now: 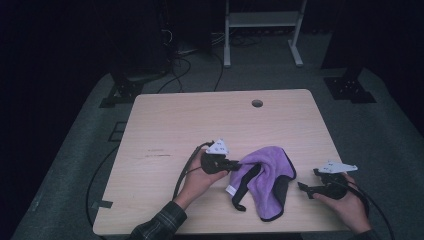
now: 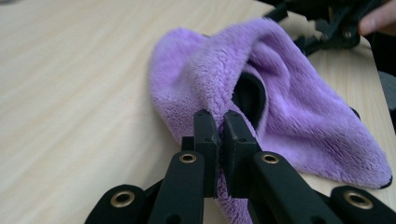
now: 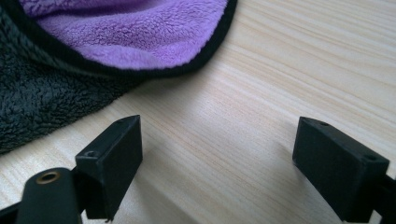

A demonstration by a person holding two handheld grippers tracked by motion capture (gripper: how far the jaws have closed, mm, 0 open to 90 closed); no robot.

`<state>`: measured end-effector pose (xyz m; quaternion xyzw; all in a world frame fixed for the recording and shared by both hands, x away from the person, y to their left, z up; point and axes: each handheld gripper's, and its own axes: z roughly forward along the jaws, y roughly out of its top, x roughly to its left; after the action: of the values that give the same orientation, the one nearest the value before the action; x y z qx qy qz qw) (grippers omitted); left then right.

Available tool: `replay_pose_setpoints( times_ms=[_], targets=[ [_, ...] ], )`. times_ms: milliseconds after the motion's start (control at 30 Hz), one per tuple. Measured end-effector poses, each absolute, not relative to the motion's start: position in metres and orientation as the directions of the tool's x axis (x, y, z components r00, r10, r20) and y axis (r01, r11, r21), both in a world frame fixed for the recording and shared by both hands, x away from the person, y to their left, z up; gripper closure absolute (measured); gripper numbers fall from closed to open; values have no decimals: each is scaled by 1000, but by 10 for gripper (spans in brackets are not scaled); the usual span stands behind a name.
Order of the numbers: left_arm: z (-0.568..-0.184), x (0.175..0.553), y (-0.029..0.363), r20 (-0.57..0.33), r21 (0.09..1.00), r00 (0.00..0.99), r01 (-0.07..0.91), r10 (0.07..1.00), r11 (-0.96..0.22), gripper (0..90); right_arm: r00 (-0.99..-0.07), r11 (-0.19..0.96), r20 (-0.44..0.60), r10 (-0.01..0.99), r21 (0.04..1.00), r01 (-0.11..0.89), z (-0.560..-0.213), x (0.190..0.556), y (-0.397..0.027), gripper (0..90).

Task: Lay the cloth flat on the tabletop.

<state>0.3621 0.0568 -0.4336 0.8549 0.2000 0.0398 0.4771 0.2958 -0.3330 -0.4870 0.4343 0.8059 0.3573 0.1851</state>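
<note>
left hand-held gripper [image 1: 239, 163]: clenched on cloth [image 1: 265, 180] fold, for lifting | right hand-held gripper [image 1: 305, 188]: released, kept near cloth's right edge | desk [image 1: 165, 125]

Fluffy purple cloth [image 1: 265, 175] lies on matt wooden table [image 1: 175, 125].

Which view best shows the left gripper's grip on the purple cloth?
The left gripper view: the left gripper is pinched shut on a raised fold of the purple cloth. The high view shows the contact at the cloth's left edge, small. The right gripper view shows just a black-trimmed corner.
</note>
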Motion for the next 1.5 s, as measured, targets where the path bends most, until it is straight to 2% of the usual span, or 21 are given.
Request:
replay_pose_setpoints(
  times_ms=[433,800,867,933,1033,1100,1200,1500],
  targets=[
    [-407,381,113,-56,856,859,303,509,-418,857,-554,367,12,833,737,568,-487,296,-333,151],
    [-411,397,147,19,840,779,328,627,-433,853,-554,367,12,832,737,568,-487,296,-333,151],
    [-418,401,150,2,826,772,357,635,-436,833,-553,367,12,833,737,568,-487,296,-333,151],
    [-422,403,153,-4,822,761,372,649,-431,775,-553,366,11,833,738,567,-487,296,-333,156],
    [-420,403,158,-16,831,751,377,661,-409,688,-550,361,16,835,739,569,-486,296,-334,235],
    [-417,402,160,-9,832,748,373,664,-410,626,-552,356,27,833,738,574,-483,296,-333,317],
    [-416,399,164,-4,832,744,373,668,-410,564,-566,343,40,824,759,553,-476,295,-329,375],
    [-420,387,176,-23,818,738,402,675,-411,524,-656,334,93,749,801,496,-457,293,-290,544]
  ],
)
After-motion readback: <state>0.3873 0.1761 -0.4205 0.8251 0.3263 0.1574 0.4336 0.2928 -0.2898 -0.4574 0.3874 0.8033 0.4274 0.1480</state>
